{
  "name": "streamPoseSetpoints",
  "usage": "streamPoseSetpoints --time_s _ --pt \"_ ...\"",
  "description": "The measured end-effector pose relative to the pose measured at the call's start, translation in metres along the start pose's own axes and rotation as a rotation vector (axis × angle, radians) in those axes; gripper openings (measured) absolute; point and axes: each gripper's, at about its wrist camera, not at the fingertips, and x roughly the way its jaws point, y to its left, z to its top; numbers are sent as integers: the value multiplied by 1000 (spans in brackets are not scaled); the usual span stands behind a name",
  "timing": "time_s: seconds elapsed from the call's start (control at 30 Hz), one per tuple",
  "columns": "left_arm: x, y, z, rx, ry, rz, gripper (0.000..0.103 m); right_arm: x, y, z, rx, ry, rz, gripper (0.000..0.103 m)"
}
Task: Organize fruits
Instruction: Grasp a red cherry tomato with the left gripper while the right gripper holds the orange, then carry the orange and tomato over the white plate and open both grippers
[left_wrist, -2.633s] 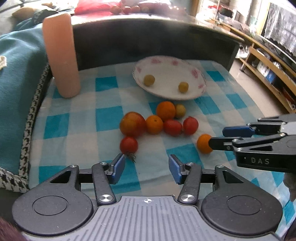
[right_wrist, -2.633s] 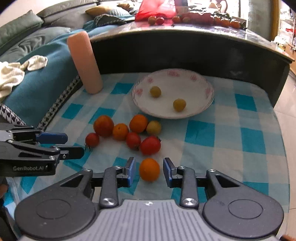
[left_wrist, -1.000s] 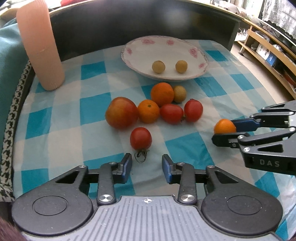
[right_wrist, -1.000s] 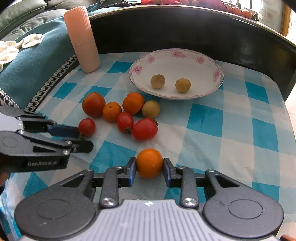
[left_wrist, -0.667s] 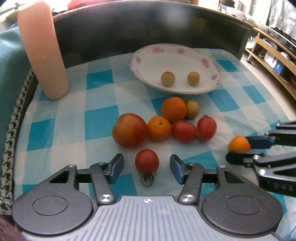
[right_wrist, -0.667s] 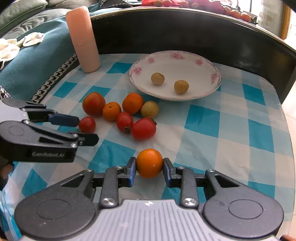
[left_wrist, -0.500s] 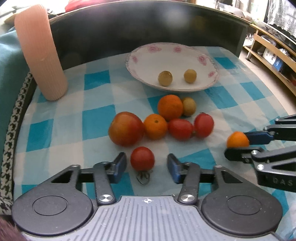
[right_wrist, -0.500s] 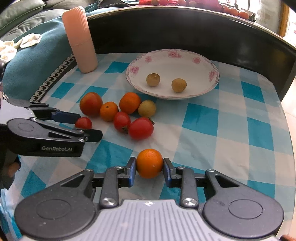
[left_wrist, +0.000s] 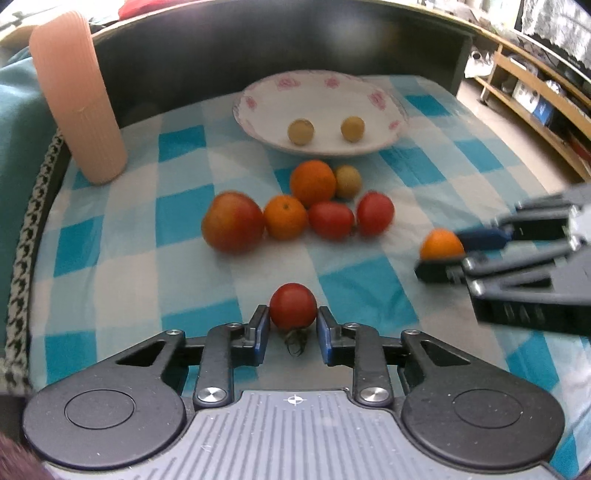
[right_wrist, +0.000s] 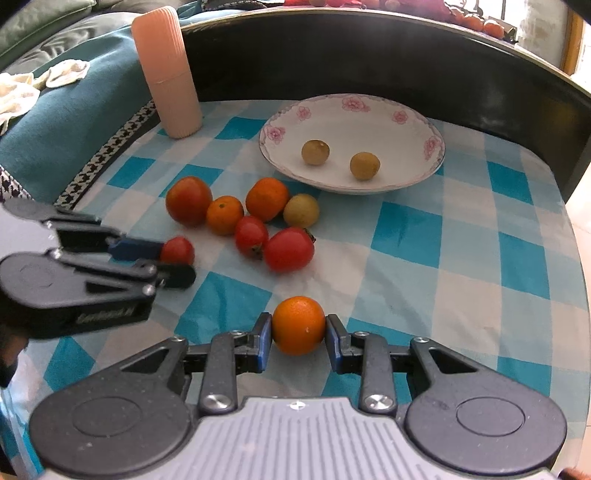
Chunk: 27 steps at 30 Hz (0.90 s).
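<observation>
A small red tomato (left_wrist: 293, 304) sits on the checked cloth between the pads of my left gripper (left_wrist: 291, 318), whose jaws are closing and now press both its sides. In the right wrist view, that left gripper (right_wrist: 176, 260) is at the left with the tomato (right_wrist: 178, 249) at its tips. My right gripper (right_wrist: 299, 330) is shut on an orange (right_wrist: 299, 325), also in the left wrist view as the orange (left_wrist: 441, 243). A flowered white plate (right_wrist: 354, 122) at the back holds two small yellowish fruits. A cluster of tomatoes and oranges (right_wrist: 255, 218) lies in front of it.
A tall ribbed pink cylinder (left_wrist: 77, 99) stands at the back left. A dark curved wall (right_wrist: 369, 59) rises behind the plate. A teal blanket (right_wrist: 74, 110) lies at the left edge. Wooden shelves (left_wrist: 535, 85) stand off to the right, past the table edge.
The left gripper's jaws, wide around the small red tomato half a second ago, have closed onto it. The right gripper still holds the orange in the same spot.
</observation>
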Motion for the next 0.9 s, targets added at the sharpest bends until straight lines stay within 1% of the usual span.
streamPoseSetpoints --time_s 0.17,0.23,0.3,0.37,0.43,0.57,0.63,0.73,0.9 --pt "0 -7 -7 4 -5 -15 37 -2 4 0 -14 0 -7 46" --pt "0 -10 -3 27 -12 -25 45 -3 7 -2 -26 2 -9 46" --pt "0 -10 -2 27 -9 -33 46 -1 12 -4 -49 4 -13 46" --pt "2 -11 -2 37 -6 -40 49 1 15 -4 -78 -3 -23 46" --pt "2 -11 -3 51 -10 -39 56 3 12 -2 -73 0 -11 46" --pt "4 -8 -2 46 -15 -54 60 2 6 -4 -71 10 5 47" --pt "5 -8 -1 41 -23 -62 64 0 4 -6 -74 11 1 47" --pt "6 -9 2 36 -30 -79 65 -2 0 -9 -68 3 6 48" --pt "9 -11 0 41 -34 -77 66 0 -3 -6 -52 -8 14 48"
